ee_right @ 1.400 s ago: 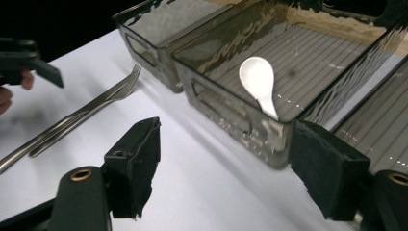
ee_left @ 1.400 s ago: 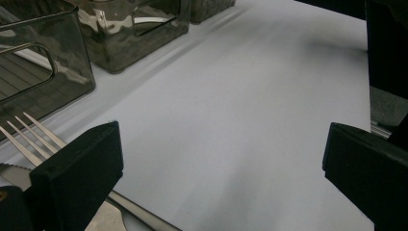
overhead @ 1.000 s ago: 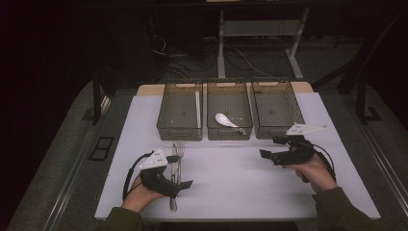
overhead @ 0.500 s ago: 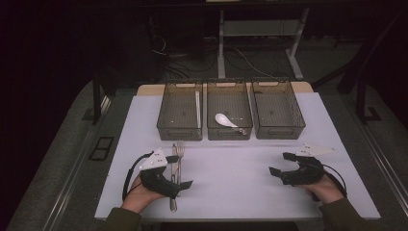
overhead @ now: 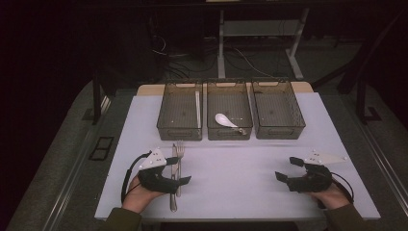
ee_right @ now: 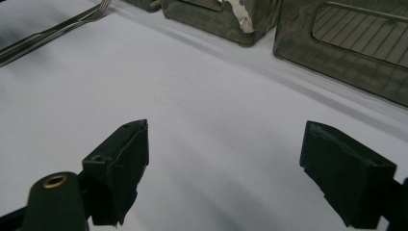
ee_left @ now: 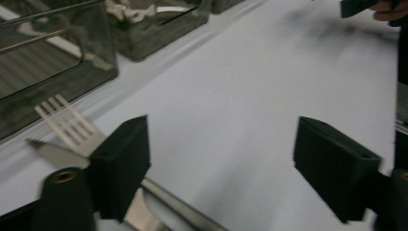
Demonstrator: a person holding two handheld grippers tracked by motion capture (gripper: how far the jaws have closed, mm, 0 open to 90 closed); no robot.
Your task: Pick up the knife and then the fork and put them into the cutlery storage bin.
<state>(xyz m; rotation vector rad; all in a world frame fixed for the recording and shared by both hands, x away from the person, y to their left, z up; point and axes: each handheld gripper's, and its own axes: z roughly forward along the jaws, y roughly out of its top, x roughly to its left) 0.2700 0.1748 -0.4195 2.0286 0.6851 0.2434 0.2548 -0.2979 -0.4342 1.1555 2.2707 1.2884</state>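
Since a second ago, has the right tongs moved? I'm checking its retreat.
Yes. The right tongs has moved away from the right bin, toward the table's near edge.

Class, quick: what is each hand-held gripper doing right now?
Left hand-held gripper: open, jaws just closing, over the silver metal knife.
Right hand-held gripper: open, empty.
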